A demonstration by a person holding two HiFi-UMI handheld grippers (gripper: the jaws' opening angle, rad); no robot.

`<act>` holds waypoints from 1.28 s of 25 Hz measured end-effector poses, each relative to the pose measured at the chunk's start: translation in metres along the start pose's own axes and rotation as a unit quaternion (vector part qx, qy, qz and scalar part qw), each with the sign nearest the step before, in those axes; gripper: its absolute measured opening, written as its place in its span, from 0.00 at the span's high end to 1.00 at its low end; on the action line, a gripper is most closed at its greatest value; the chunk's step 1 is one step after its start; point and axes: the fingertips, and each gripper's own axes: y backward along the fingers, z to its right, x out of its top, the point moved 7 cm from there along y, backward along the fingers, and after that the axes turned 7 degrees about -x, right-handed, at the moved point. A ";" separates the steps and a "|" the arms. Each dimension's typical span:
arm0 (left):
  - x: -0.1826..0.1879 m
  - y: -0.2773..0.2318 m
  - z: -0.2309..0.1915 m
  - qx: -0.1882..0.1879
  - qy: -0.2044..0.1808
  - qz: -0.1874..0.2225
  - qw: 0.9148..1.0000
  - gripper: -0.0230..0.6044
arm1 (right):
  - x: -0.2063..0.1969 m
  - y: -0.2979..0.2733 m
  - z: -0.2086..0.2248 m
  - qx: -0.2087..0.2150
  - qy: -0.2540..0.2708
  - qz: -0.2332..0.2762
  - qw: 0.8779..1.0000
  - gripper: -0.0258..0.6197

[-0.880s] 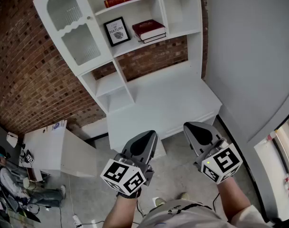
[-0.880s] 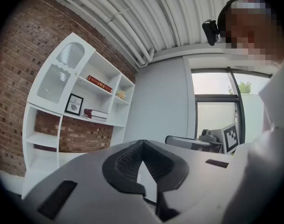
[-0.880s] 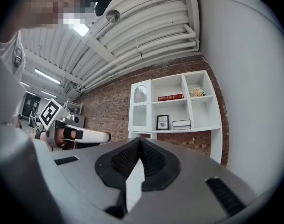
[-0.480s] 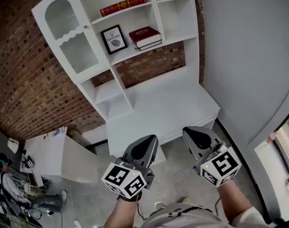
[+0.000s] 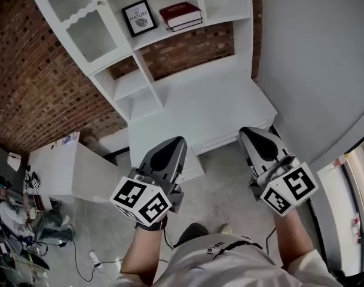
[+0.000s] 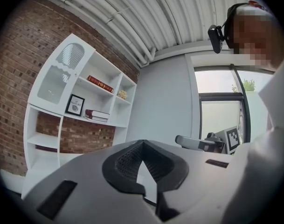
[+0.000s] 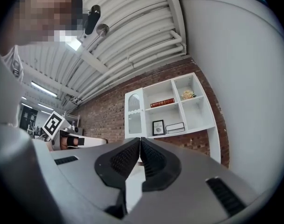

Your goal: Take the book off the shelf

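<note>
At the far left and low in my head view, a person [image 5: 7, 211] sits near a white side table [image 5: 62, 178]. Behind them runs the brick wall [image 5: 32, 88], and against this wall stands the white shelf unit [image 5: 226, 2]. Its left compartment is closed by a glass door [image 5: 86, 14]. On the shelf to the right of the door, a framed picture [image 5: 139, 18] stands upright. Just beside it on the right lies the dark red book [image 5: 179, 9], flat on top of a small stack of other books. One shelf higher, red volumes [image 6: 100, 83] lie along the board. Under the shelves is the white desk top [image 5: 199, 106].

I hold the left gripper [image 5: 176, 141] low in front of the desk, well apart from the shelf. Its jaws meet at the tips and nothing is between them. The right gripper [image 5: 247, 131] is at about the same height, near the right corner of the desk. Its jaws are also pressed together and they carry nothing. Both grippers point toward the shelf unit. At the far right rises a plain grey wall [image 5: 313, 52].
</note>
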 end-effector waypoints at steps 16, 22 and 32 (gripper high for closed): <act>-0.017 -0.081 -0.088 -0.022 0.035 0.003 0.999 0.95 | -0.033 -0.083 0.046 -0.020 0.065 -0.044 0.997 0.93; 0.001 -0.128 -0.153 -0.035 0.011 0.006 0.999 0.95 | -0.039 -0.160 0.067 -0.031 0.080 -0.043 0.995 0.93; 0.027 -0.196 -0.257 -0.059 -0.005 0.004 0.998 0.95 | -0.053 -0.287 0.096 -0.050 0.153 -0.048 0.986 0.93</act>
